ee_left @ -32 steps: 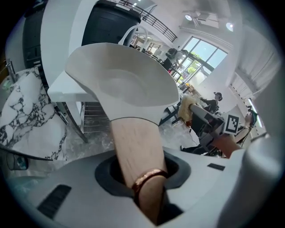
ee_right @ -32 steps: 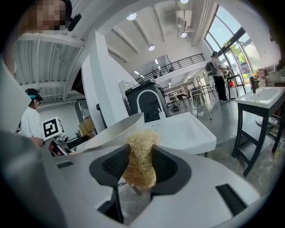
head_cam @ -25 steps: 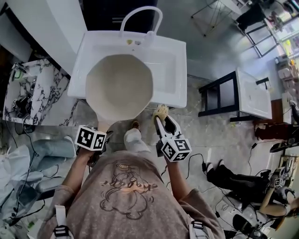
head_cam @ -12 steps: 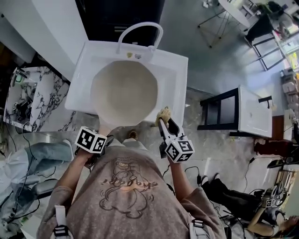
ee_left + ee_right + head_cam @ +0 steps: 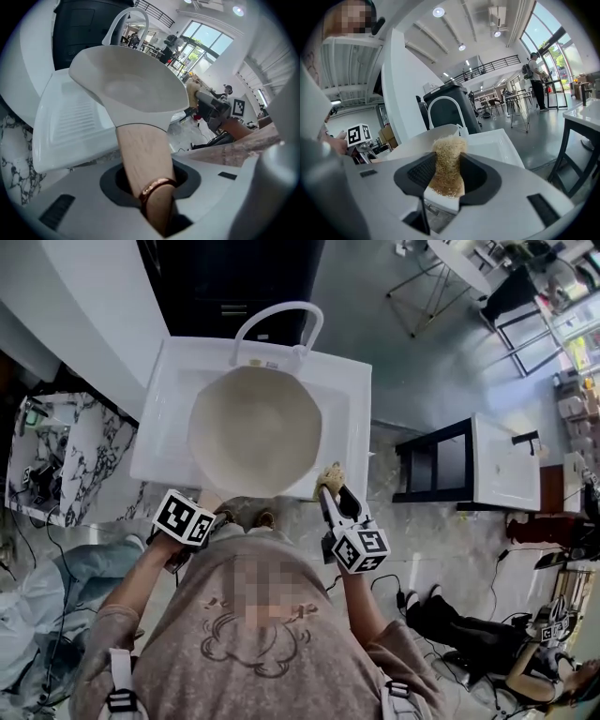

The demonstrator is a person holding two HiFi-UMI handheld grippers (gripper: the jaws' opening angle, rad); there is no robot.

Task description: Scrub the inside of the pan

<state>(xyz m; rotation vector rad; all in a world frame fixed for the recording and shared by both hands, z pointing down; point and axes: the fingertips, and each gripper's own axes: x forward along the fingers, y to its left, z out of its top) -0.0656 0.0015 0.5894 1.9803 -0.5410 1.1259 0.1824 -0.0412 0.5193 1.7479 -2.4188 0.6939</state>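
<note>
Now, a pan (image 5: 255, 430) over a sink (image 5: 354, 395), a scrubber (image 5: 328, 474) beside its rim.
My left gripper (image 5: 155, 199) is clamped on the wooden handle (image 5: 143, 152), with the pale pan tilted above the white sink. At right, my right gripper (image 5: 446, 180) pinches the straw-coloured scrubber between narrow jaws, just outside the pan's near edge.

We see a bright, evenly lit room. Daylight comes through tall windows (image 5: 555, 28), and round ceiling lights (image 5: 438, 11) blow out to white. Inside the pan (image 5: 255, 430) shading is soft, with no hard glare; shadows on the floor (image 5: 422, 362) are faint. Both gripper views bulge strongly and fall to black at the corners. The left claw (image 5: 150, 186) looks soft near the lens, while the scrub pad (image 5: 449, 164) shows crisp fibres. The head view bends straight lines at its edges.
</note>
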